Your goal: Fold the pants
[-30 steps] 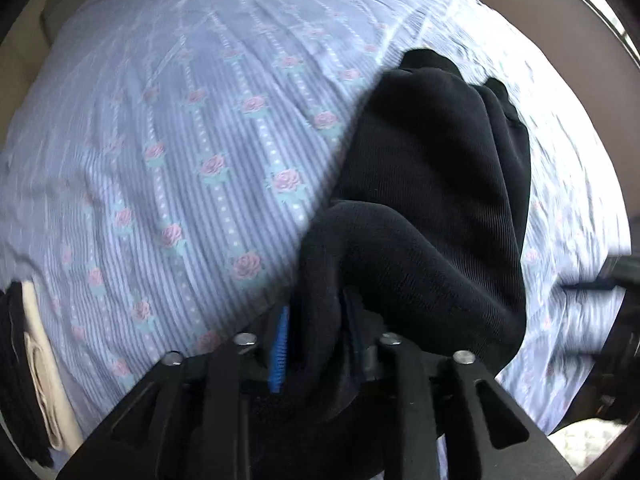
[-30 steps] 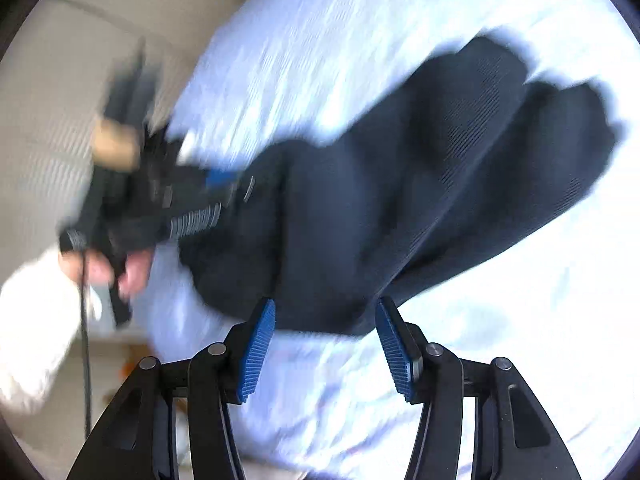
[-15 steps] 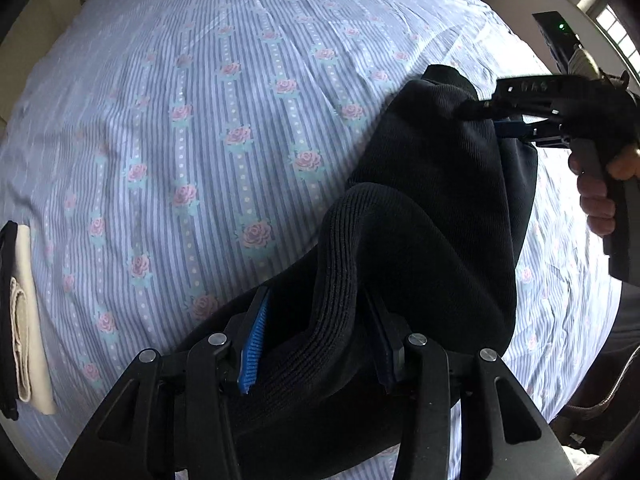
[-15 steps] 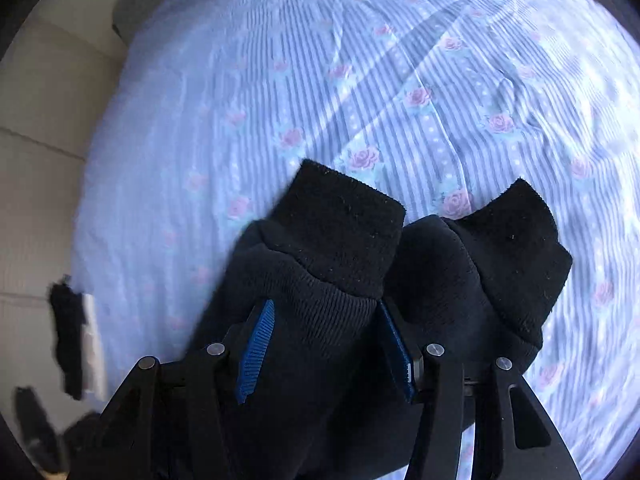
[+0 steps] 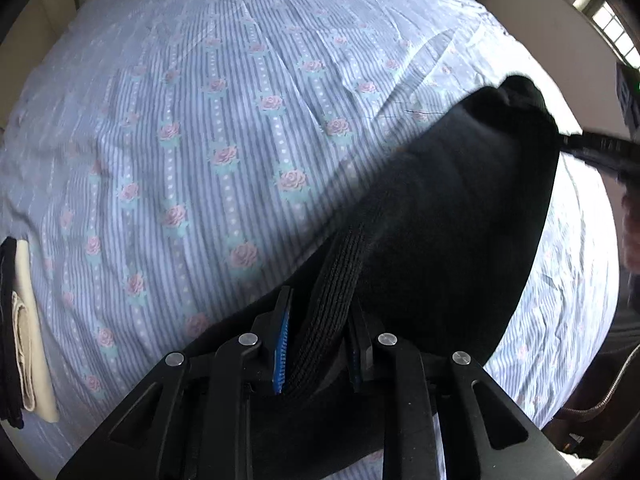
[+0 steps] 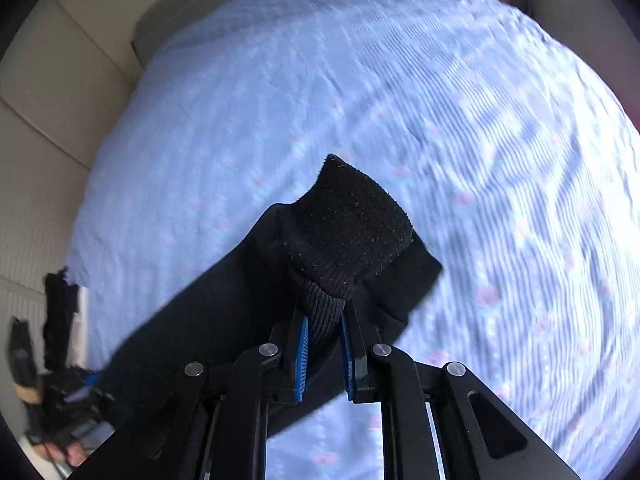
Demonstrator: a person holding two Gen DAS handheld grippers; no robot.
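Note:
Black knit pants [image 5: 448, 216] hang stretched between my two grippers above a bed. My left gripper [image 5: 320, 340] is shut on the ribbed waistband [image 5: 336, 280]. My right gripper [image 6: 324, 356] is shut on the ribbed ankle cuffs [image 6: 348, 236], which stick up past its blue pads. The pants' body [image 6: 208, 312] runs down and left toward the left gripper [image 6: 68, 404], seen at the lower left of the right wrist view. The right gripper [image 5: 600, 152] shows at the right edge of the left wrist view, at the cuff end.
The bed sheet [image 5: 224, 128] is pale blue with stripes and pink roses. Folded cream and black clothes [image 5: 24, 328] lie at its left edge. A beige floor [image 6: 44, 128] lies beyond the bed. A window [image 5: 612, 28] is at the far right.
My right gripper closed on the ankle cuffs and lifted them. The pants went from slack to stretched between the grippers. The left gripper closed tighter on the waistband.

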